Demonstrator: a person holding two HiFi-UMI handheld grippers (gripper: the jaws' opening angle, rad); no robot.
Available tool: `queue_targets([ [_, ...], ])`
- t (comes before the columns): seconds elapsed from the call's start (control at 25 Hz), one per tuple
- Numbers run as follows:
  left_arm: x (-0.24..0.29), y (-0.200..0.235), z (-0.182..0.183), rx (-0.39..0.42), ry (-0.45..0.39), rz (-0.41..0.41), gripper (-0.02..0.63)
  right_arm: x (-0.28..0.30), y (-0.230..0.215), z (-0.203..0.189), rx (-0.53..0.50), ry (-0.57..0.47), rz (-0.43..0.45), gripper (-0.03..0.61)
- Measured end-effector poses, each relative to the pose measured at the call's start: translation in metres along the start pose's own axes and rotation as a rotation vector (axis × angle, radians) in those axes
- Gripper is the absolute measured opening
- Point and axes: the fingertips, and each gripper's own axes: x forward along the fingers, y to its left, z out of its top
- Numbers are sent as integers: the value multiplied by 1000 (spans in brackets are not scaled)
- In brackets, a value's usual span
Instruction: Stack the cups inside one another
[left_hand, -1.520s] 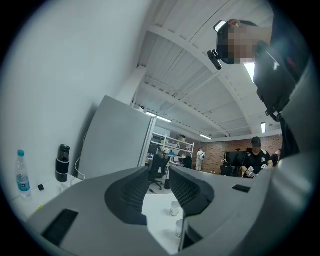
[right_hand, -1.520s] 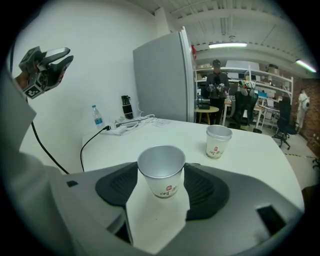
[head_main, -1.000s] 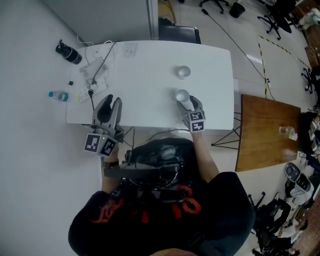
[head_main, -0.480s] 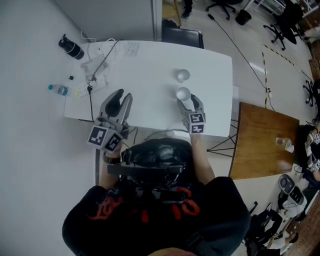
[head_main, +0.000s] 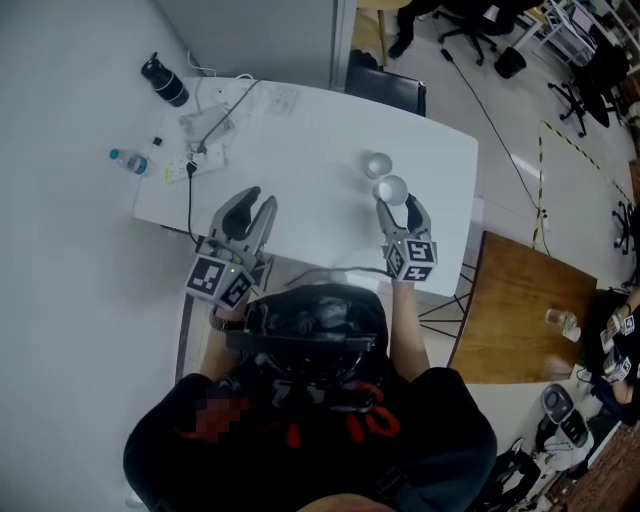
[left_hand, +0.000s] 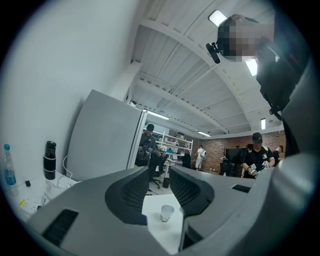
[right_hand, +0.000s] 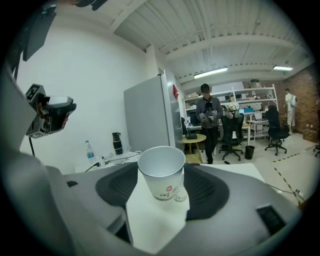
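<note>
Nothing was nested yet. The right tongs (head_main: 400, 208) were clamped on 1 paper cup (right_hand: 161, 172), apparently clear of the white surface (head_main: 300, 150), just beside the upright 2nd cup (head_main: 377, 165). The left tongs (head_main: 250, 205) stood apart and empty, well left of the 2nd cup. Lowering the held cup into it was left.

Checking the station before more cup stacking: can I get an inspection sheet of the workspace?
Surface: white table, bare in the middle.
Job's things: held cup upright in the right gripper; second cup standing on the table beyond it.
Clutter: black flask, water bottle and power strip at the far left corner.
Grippers: right gripper shut on the held cup; left gripper open, nothing between its jaws.
Cables: black cable from the power strip over the near edge; white cables near the flask.
Surroundings: wooden table at right, dark chair behind the table, person standing further back.
</note>
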Motion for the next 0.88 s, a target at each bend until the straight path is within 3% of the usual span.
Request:
queue_targets([
  [0.4, -21, 13, -1, -3, -13, 102, 133, 42, -19, 18, -65, 6, 47, 299],
  [0.88, -41, 32, 1, -13, -41, 206, 133, 92, -37, 7, -88, 83, 78, 299],
])
